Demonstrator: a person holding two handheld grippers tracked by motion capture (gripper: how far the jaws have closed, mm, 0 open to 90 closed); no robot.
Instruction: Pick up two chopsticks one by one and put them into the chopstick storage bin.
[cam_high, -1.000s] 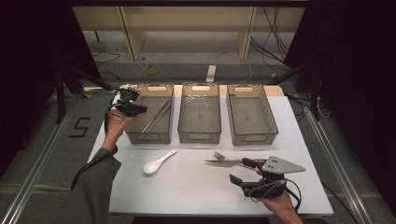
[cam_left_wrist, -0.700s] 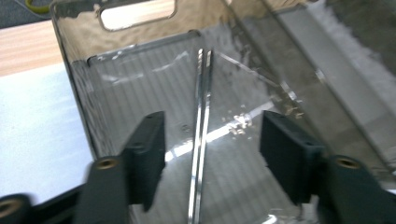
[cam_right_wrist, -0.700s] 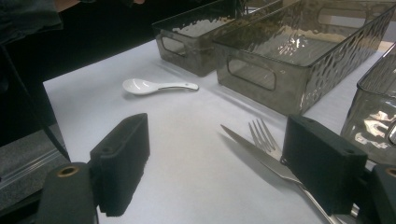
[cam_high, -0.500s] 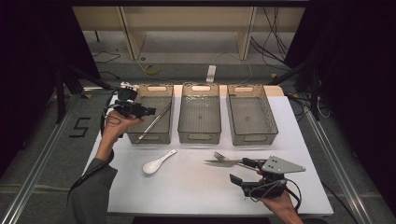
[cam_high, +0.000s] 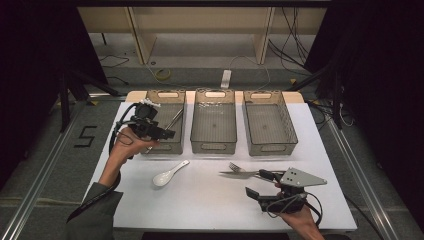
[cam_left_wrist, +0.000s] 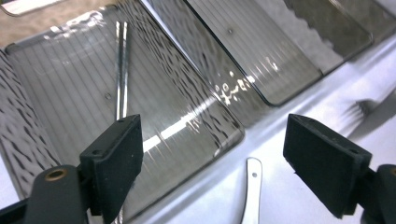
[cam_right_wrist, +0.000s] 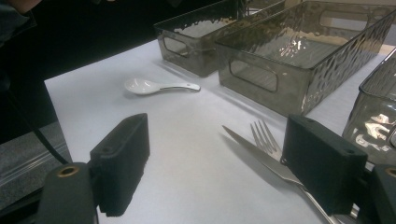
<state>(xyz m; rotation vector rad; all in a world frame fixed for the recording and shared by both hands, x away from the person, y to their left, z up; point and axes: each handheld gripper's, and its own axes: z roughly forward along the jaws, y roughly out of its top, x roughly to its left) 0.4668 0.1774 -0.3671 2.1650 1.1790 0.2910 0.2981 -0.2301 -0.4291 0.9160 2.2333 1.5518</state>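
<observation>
My left gripper (cam_high: 167, 134) hovers over the near left corner of the left bin (cam_high: 150, 149). Its jaws have just been opening and stand wide, with nothing between them (cam_left_wrist: 215, 154). A pair of metal chopsticks (cam_left_wrist: 122, 70) lies on that bin's floor (cam_high: 175, 119). A white spoon (cam_high: 169, 174) rests on the table in front of the bin, its handle (cam_left_wrist: 252, 196) showing below the jaws. My right gripper (cam_high: 259, 184) sits low near the front right, open (cam_right_wrist: 219, 168). A knife (cam_right_wrist: 261, 154) and a fork (cam_right_wrist: 266, 135) lie by its right jaw.
Three clear grey bins stand in a row at the back of the white table (cam_high: 210, 205); the middle bin (cam_high: 214, 145) and right bin (cam_high: 270, 147) hold nothing visible. Floor and cables lie beyond the table's far edge.
The left gripper has drawn back toward the near side of the left bin, and its jaws have opened. The chopsticks now lie loose in that bin. The right gripper has stayed put.
</observation>
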